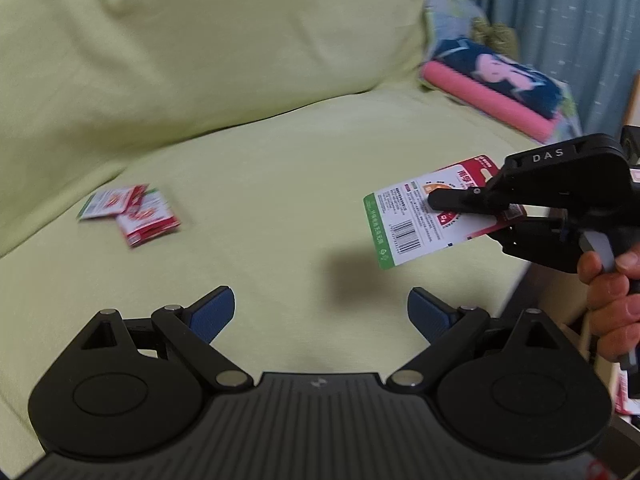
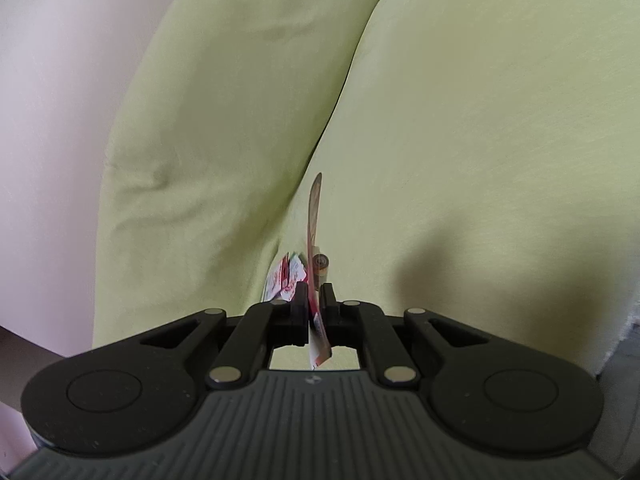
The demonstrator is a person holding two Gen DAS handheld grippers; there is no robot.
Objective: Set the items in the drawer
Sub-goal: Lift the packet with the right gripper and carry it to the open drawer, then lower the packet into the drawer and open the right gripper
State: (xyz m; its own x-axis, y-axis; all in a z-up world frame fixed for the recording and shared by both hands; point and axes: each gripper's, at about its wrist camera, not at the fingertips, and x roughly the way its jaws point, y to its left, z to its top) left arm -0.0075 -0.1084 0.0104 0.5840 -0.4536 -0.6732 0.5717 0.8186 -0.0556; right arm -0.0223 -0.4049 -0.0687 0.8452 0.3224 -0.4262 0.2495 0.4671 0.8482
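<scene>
**Battery card pinched above the green sofa**

Right gripper (image 1: 444, 206), black with "DAS" lettered on its body, held by a hand (image 1: 612, 304) at the right edge of the left wrist view. Jaws pressed together on a flat white, red and green printed blister card (image 1: 404, 224), pinching it near its red hanging-hole end; barcode and green strip at the free end, pointing left. Card lifted clear of the pale green fabric sofa seat (image 1: 280, 184), with a soft shadow on the cushion below it.

Seen from the right wrist view: same card (image 2: 314, 216) edge-on, upright between the closed black fingers (image 2: 300, 300), a small cylindrical cell in its blister just to the right of the card edge.

Left gripper (image 1: 321, 314) low in the foreground, jaws spread wide, blue-padded fingertips (image 1: 212, 316) well apart and holding nothing, hovering over the seat near the card but not touching it.

Two small red-and-white foil sachets (image 1: 130, 212) lying on the seat to the left, overlapping each other, well apart from both grippers; blurred. Same sachets (image 2: 284, 278) partly hidden behind the right gripper's fingers in the right wrist view.

Pink and dark blue patterned folded cloth (image 1: 496, 88) at the far right end of the sofa, against the pale green back cushion (image 1: 180, 48). Blue curtain (image 1: 560, 12) behind it.
</scene>
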